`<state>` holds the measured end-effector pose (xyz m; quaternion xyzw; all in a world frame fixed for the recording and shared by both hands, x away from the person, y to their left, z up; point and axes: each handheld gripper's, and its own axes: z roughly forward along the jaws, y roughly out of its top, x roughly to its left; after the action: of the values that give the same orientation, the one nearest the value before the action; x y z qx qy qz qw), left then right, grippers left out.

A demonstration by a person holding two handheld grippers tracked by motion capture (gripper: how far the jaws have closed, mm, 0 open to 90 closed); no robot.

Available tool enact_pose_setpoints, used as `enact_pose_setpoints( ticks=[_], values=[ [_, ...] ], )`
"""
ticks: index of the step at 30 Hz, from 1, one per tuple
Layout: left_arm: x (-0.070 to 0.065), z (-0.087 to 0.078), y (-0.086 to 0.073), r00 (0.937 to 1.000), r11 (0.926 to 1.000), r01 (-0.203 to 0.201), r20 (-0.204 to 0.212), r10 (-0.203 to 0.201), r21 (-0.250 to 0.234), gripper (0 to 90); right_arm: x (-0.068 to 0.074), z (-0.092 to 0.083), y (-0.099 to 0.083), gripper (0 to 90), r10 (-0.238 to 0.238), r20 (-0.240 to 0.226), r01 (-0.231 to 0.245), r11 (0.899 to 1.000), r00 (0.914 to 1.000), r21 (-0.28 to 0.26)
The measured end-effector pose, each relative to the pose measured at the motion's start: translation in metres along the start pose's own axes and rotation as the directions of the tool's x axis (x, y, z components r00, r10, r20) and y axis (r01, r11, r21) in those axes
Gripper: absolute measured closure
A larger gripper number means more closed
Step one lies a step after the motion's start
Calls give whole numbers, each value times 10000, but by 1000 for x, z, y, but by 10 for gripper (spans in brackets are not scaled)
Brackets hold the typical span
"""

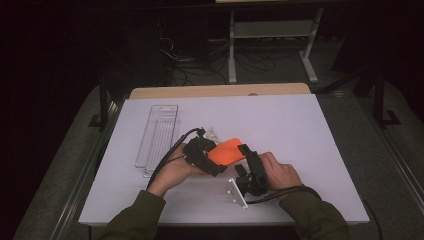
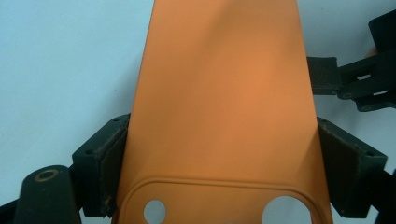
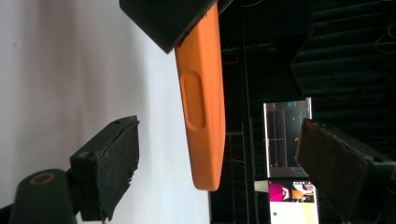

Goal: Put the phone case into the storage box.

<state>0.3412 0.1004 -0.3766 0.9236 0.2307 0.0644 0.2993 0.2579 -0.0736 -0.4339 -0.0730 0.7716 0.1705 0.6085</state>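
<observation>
Left gripper view: the left gripper (image 2: 224,158) clamps an orange phone case (image 2: 224,93) by its two long edges, padded jaws pressing on both sides. The case is smooth, matte and slab-shaped; a raised camera surround with round cut-outs lies at the near end, and the long axis runs away from the camera over the white table (image 2: 56,56).

Right gripper view: the case (image 3: 203,116) is seen edge-on, with an oval side-button bump. The right gripper (image 3: 219,163) stands released, rough dark pads on either side of the case's free end, not touching.

High view: both grippers meet above the table's near middle, case (image 1: 225,151) between them, long axis left-right. A clear plastic tray (image 1: 157,135) lies farther left.
</observation>
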Motion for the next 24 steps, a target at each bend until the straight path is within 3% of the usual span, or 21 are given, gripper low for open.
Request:
enact_pose_setpoints(
  ticks=[10,18,19,20,24],
  values=[
    [-1,0,1,9999,9999,37,157,-35,-127,151,3,-1,4,244,-170,-49,169,9997,9998,-176],
    [-4,2,2,9996,9998,-200,187,201,-50,151,6,-2,6,363,-354,70,356,9990,9993,-274],
    [-5,2,3,9997,9999,-145,205,146,-45,151,7,-2,6,378,-404,77,406,9988,9992,-285],
    [-5,2,3,9997,9999,-118,202,120,-73,151,5,-3,6,392,-808,-97,806,9965,9967,-228],
    [-5,3,3,9996,9999,-123,244,125,-69,151,7,-2,8,461,-941,-75,940,9954,9955,-162]
  ],
)
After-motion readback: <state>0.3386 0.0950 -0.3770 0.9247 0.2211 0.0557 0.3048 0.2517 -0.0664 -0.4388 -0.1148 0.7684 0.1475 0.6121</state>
